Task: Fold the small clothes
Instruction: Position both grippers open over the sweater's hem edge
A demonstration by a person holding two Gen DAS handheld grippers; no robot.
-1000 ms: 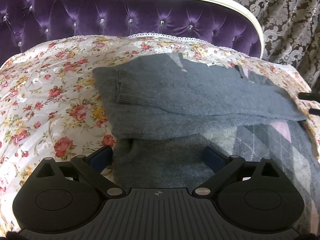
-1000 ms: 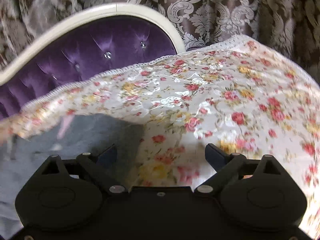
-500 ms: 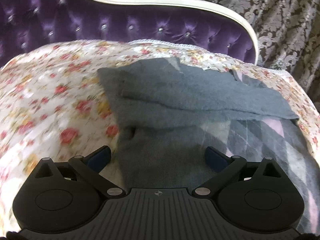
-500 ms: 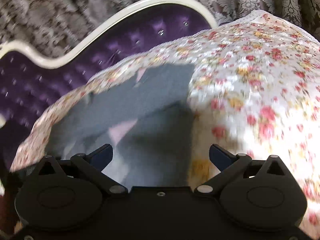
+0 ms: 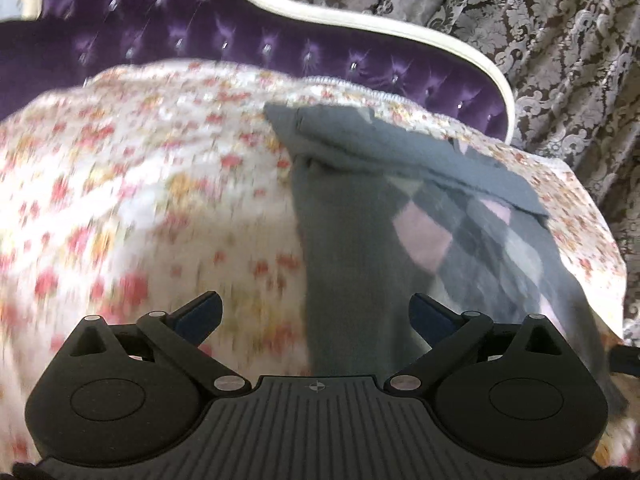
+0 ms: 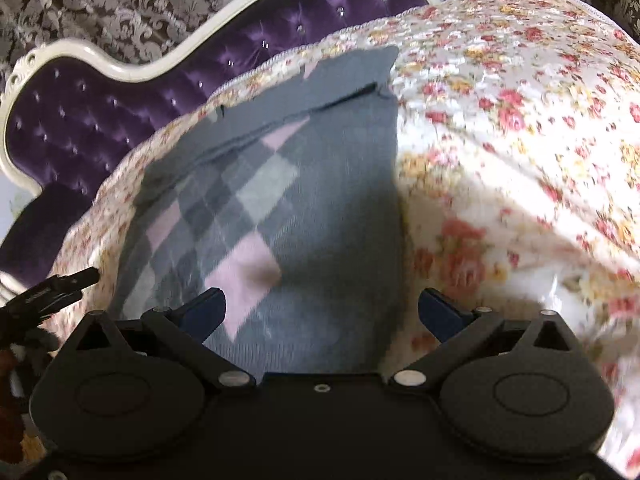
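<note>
A grey knit sweater (image 5: 348, 248) with a pink and grey argyle front lies on the floral bedspread (image 5: 140, 200), its sleeves folded across the far end. My left gripper (image 5: 316, 314) is open and empty over the sweater's near left edge. The sweater also shows in the right wrist view (image 6: 312, 216). My right gripper (image 6: 322, 312) is open and empty over its near right edge. The left gripper shows at the left edge of the right wrist view (image 6: 48, 292).
A purple tufted headboard with a white frame (image 5: 360, 28) stands behind the bed, also in the right wrist view (image 6: 120, 68). Patterned curtains (image 5: 560, 40) hang beyond it. The bedspread (image 6: 520, 140) extends on both sides of the sweater.
Both grippers have pulled back toward the near end of the sweater. The left view swung left off the folded sleeves; the right view swung left from bare bedspread onto the sweater.
</note>
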